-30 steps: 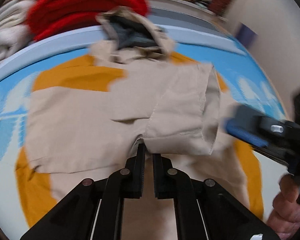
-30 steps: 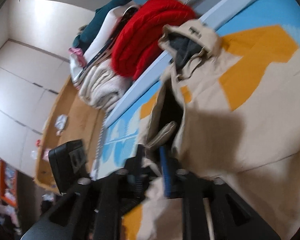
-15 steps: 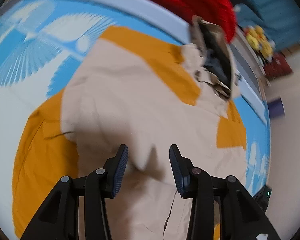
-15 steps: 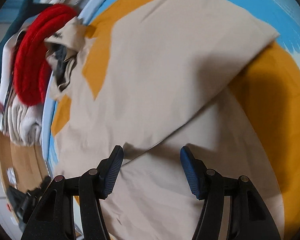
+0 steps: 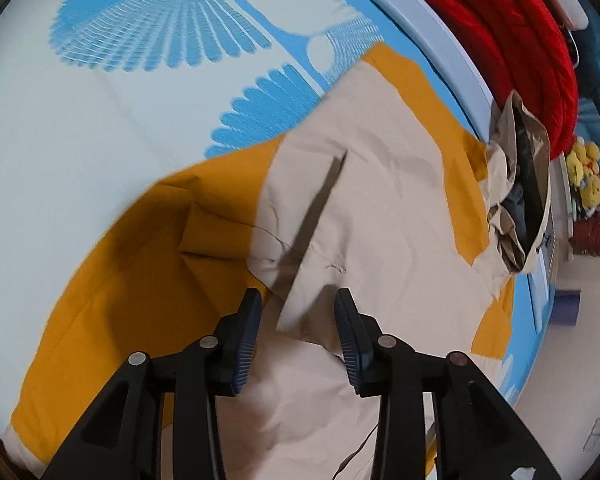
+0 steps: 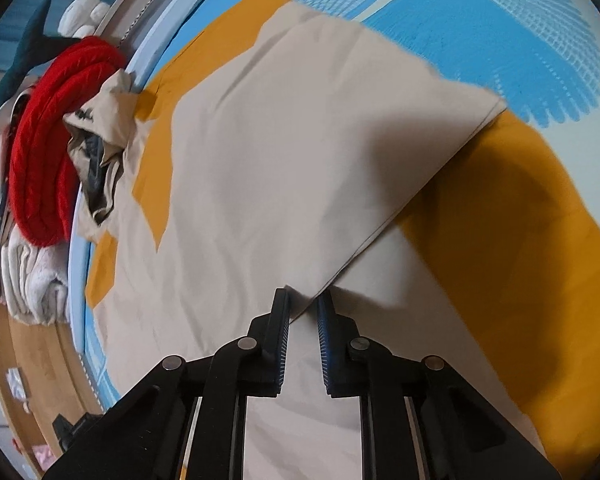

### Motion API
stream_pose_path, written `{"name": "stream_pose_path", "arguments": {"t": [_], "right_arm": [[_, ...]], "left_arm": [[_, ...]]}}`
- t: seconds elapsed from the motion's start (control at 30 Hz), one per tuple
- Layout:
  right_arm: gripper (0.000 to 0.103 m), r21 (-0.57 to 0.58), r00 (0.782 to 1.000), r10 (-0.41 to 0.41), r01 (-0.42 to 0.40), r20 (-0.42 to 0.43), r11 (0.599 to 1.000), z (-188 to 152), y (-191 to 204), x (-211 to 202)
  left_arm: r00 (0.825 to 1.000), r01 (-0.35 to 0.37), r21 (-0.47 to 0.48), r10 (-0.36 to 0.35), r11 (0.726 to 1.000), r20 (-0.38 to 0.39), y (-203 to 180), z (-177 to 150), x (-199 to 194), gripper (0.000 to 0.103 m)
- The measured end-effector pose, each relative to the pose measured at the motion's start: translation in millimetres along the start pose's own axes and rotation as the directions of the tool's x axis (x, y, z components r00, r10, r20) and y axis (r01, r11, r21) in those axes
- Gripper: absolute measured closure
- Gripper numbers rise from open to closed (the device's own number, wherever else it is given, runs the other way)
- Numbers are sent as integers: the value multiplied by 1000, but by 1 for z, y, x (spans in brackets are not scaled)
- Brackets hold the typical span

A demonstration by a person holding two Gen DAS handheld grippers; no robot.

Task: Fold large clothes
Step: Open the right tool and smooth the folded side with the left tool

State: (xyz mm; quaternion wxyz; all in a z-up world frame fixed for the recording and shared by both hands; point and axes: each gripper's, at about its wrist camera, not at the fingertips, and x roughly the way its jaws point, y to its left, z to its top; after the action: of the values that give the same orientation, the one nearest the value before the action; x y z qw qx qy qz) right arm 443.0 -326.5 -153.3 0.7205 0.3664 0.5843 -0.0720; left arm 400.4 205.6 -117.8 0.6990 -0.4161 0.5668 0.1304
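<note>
Beige hooded jacket [image 5: 384, 208] spread flat over an orange cloth [image 5: 140, 288] on a surface covered with a white sheet printed with blue fan shapes [image 5: 80, 120]; whether that surface is a bed or a worktop cannot be told. The jacket's hood [image 5: 520, 184], dark-lined, lies crumpled at the far edge against a folded red knit garment [image 5: 512, 32], beside which sit folded cream knitwear [image 6: 32, 280] and a dark teal item [image 6: 28, 52].

Left wrist view: the left gripper [image 5: 296, 320] points steeply down at the jacket. Its jaws are closing and stand clearly apart, one blue-ribbed pad [image 5: 246, 344] on each side of a pointed corner of a folded beige flap; the pads do not press on the cloth.

Right wrist view: a large beige panel [image 6: 312, 160] is folded diagonally across the jacket, its straight hemmed edge running down to the right gripper [image 6: 302, 304]. The jaws there are closing, with a narrow gap left between them; the tip of the folded edge lies in that gap, close to the left-hand pad, and a firm pinch is not visible.
</note>
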Motion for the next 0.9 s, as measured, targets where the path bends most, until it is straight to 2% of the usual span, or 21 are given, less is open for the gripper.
{"name": "stream_pose_path", "arguments": {"t": [0.13, 0.2, 0.27, 0.37, 0.4, 0.47, 0.53, 0.57, 0.63, 0.67, 0.73, 0.8, 0.9], "right_arm": [[86, -43, 998, -35, 37, 49, 998, -3, 10, -11], [77, -90, 995, -53, 61, 83, 994, -7, 21, -17], [71, -147, 988, -65, 85, 140, 985, -13, 34, -26], [69, -247, 974, -55, 110, 221, 963, -19, 55, -37], [69, -274, 972, -34, 99, 233, 957, -20, 61, -39], [67, -319, 970, 5, 75, 243, 945, -19, 69, -43], [67, -329, 972, 46, 33, 230, 944, -15, 70, -43], [67, -321, 973, 49, 26, 224, 947, -14, 68, -42], [67, -298, 980, 14, 47, 200, 954, -11, 65, -37], [67, -285, 982, -42, 94, 184, 954, -10, 62, -31], [67, -244, 971, -172, 209, 163, 947, -10, 51, -21], [67, -175, 960, -242, 265, 141, 948, -11, 38, -18], [67, -166, 964, -229, 250, 135, 954, -21, 39, -22]], "left_arm": [[999, 25, -9, -25, 1000, -47, 2, -2, 16, 74], [999, 15, -11, -16, 1000, -37, 3, -3, 16, 91], [999, 33, 28, -32, 999, -15, -3, -2, 9, 100], [992, 43, 170, -62, 984, 107, -30, -3, -19, 101], [983, 39, 234, -80, 971, 166, -42, -5, -33, 101], [948, 18, 343, -125, 939, 294, -63, -10, -61, 101], [931, 2, 366, -136, 930, 339, -68, -11, -70, 99], [936, -8, 350, -117, 937, 333, -66, -8, -67, 92], [962, -43, 283, -37, 958, 269, -51, 1, -47, 92], [967, -71, 256, 4, 964, 254, -45, 3, -40, 92], [965, -135, 194, 84, 972, 248, -31, 7, -33, 93], [960, -128, 195, 72, 973, 270, -30, 7, -38, 93], [949, -117, 293, 20, 949, 316, -51, -1, -44, 91]]}}
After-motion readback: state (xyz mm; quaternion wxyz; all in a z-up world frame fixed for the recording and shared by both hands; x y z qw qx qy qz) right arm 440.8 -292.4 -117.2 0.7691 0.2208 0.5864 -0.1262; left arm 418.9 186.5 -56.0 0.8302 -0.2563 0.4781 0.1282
